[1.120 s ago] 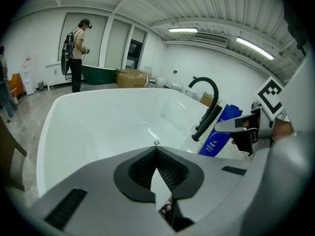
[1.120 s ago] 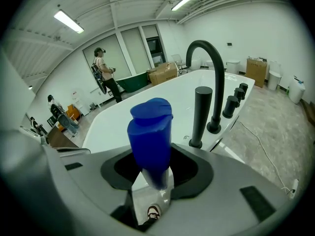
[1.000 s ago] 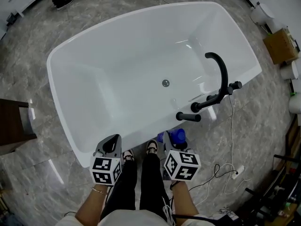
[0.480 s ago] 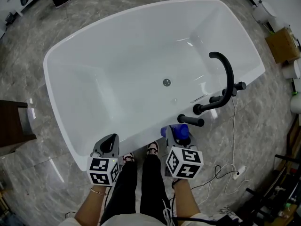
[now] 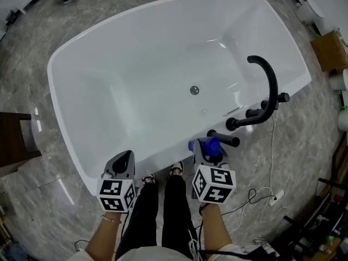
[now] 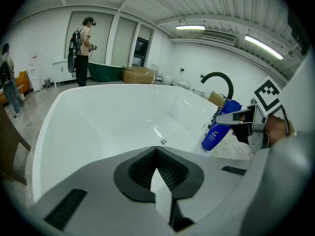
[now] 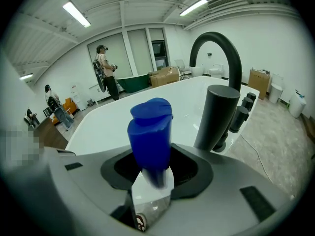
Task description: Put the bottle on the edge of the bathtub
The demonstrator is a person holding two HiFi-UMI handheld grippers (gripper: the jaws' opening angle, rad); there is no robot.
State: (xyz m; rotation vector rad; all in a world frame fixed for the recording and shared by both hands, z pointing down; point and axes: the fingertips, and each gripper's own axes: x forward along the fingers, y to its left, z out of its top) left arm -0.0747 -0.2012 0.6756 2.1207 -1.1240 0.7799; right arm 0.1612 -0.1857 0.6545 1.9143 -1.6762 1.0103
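In the head view my right gripper (image 5: 209, 156) is shut on a blue bottle (image 5: 208, 145), holding it upright at the near rim of the white bathtub (image 5: 81, 167). It is just left of the black faucet handle (image 5: 224, 139). In the right gripper view the bottle's blue cap (image 7: 150, 127) stands between the jaws, with the black faucet column (image 7: 214, 117) close on its right. The left gripper view shows the same bottle (image 6: 219, 127) from the side. My left gripper (image 5: 125, 157) hangs over the near rim further left, jaws together and holding nothing (image 6: 156, 149).
A curved black spout (image 5: 267, 86) rises at the tub's right side. The person's legs and shoes (image 5: 175, 170) stand between the grippers. A white cable (image 5: 260, 197) lies on the marble floor. Dark furniture (image 5: 13, 140) is at the left and a cardboard box (image 5: 329, 48) at the right. A person (image 6: 83, 43) stands beyond the tub.
My right gripper has carried the bottle forward, closer to the tub's near rim and the black handle. The left gripper has hardly moved.
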